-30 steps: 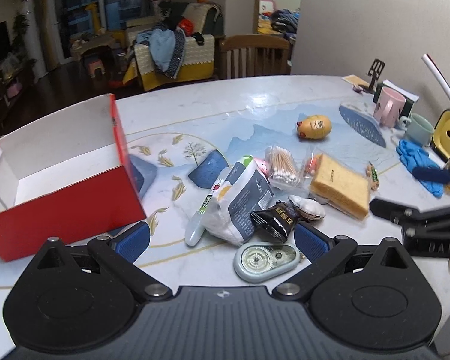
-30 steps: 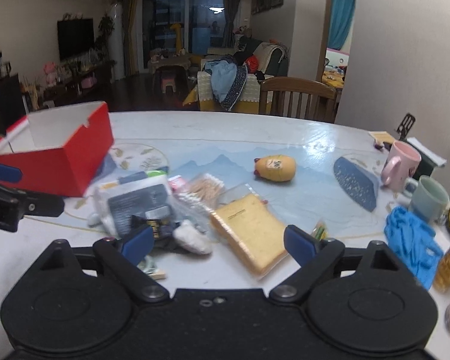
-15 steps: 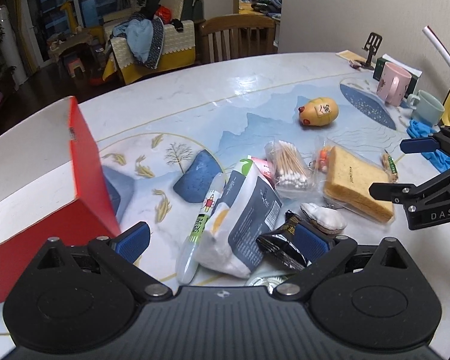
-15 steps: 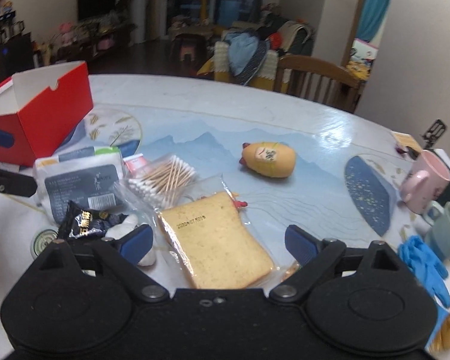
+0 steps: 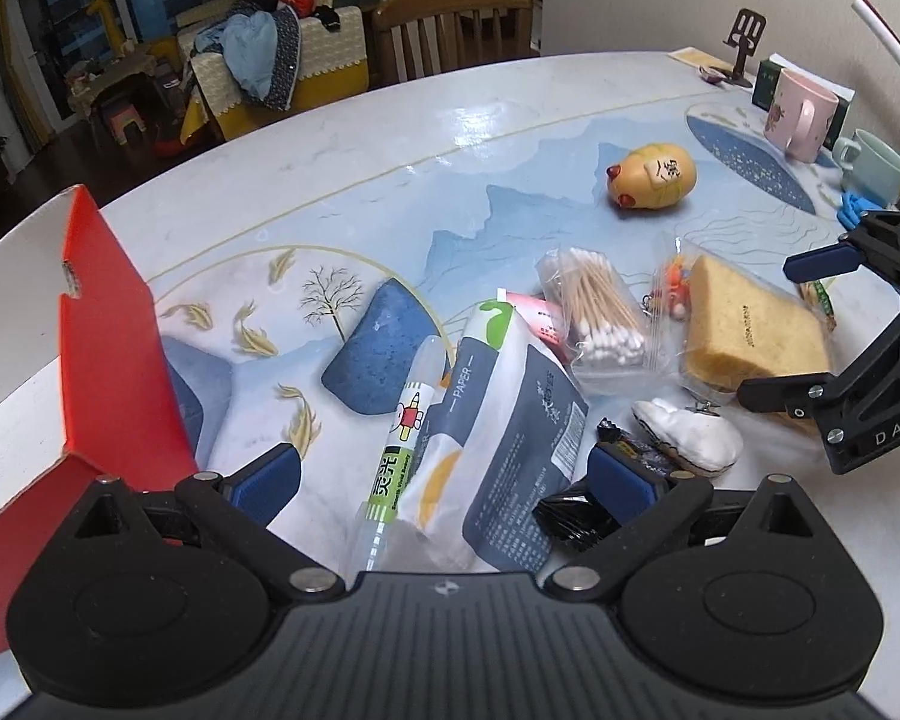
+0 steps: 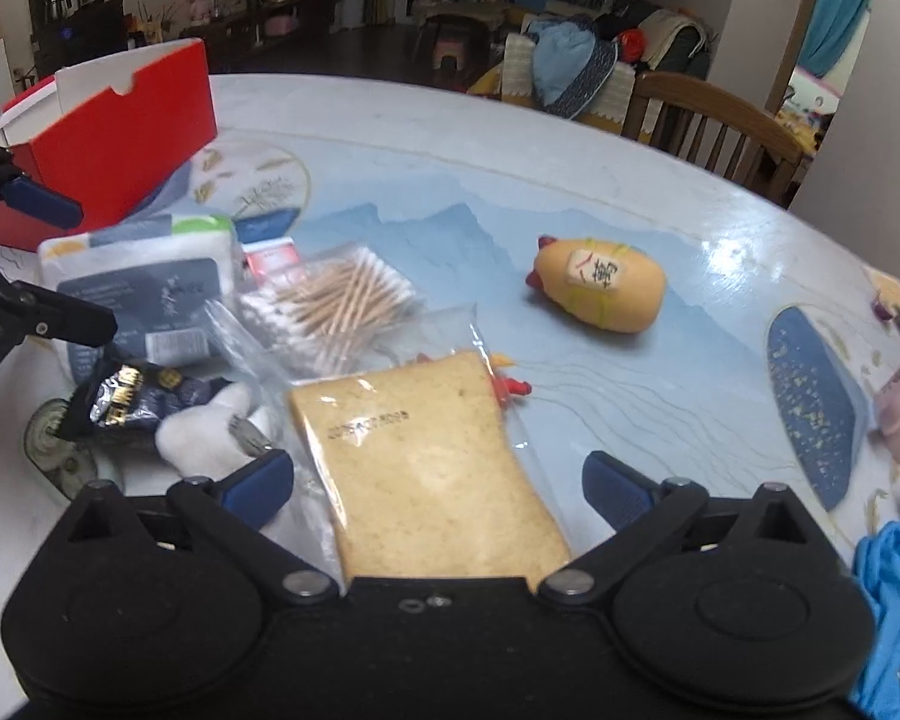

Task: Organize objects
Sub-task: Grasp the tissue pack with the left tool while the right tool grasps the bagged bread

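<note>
A pile of small items lies mid-table: a tissue pack (image 5: 510,420), a glue tube (image 5: 402,438), a bag of cotton swabs (image 5: 600,312), a bagged bread slice (image 5: 744,330) (image 6: 432,462), a black snack packet (image 6: 132,396), a white plush (image 5: 687,435) and a yellow toy (image 5: 654,177) (image 6: 600,285). An open red box (image 5: 114,348) (image 6: 120,132) stands at the left. My left gripper (image 5: 444,477) is open over the tissue pack and glue tube. My right gripper (image 6: 438,480) is open, its fingers either side of the bread slice.
A pink mug (image 5: 801,114), a green mug (image 5: 876,168) and blue gloves (image 6: 894,594) sit at the table's right side. A correction tape dispenser (image 6: 54,444) lies near the front edge. A wooden chair (image 5: 456,24) stands behind the table.
Both grippers have moved forward and down toward the pile. The left one now straddles the tissue pack; the right one now straddles the bread slice.
</note>
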`<action>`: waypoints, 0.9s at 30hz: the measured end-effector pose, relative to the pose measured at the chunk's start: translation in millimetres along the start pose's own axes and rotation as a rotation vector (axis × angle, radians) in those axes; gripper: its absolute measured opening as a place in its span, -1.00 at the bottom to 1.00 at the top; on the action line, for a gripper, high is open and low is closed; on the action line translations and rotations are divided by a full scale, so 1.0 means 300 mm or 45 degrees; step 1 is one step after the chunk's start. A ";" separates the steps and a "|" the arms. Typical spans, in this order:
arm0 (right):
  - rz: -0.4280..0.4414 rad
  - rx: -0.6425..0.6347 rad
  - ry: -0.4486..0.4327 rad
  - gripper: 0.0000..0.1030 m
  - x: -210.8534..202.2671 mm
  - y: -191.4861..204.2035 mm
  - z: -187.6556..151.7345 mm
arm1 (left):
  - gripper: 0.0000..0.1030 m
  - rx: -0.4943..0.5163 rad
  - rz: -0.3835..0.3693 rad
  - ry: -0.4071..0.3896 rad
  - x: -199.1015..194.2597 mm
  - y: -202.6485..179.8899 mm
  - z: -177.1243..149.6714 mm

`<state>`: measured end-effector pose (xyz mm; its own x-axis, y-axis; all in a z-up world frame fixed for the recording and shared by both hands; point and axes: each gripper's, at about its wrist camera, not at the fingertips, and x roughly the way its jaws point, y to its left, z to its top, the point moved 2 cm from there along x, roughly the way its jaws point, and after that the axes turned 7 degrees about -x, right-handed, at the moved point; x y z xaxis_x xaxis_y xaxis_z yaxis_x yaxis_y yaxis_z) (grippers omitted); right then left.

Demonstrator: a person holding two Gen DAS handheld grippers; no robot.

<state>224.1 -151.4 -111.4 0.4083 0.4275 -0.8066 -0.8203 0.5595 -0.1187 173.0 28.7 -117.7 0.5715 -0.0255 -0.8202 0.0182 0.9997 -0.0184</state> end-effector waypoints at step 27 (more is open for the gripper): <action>-0.029 0.014 0.051 0.47 0.007 0.033 -0.006 | -0.55 0.047 -0.083 0.035 0.011 -0.034 0.012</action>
<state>216.2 -146.2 -115.3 0.4099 0.3858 -0.8265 -0.8064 0.5768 -0.1307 177.7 18.4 -118.1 0.5453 -0.0901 -0.8334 0.0851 0.9950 -0.0519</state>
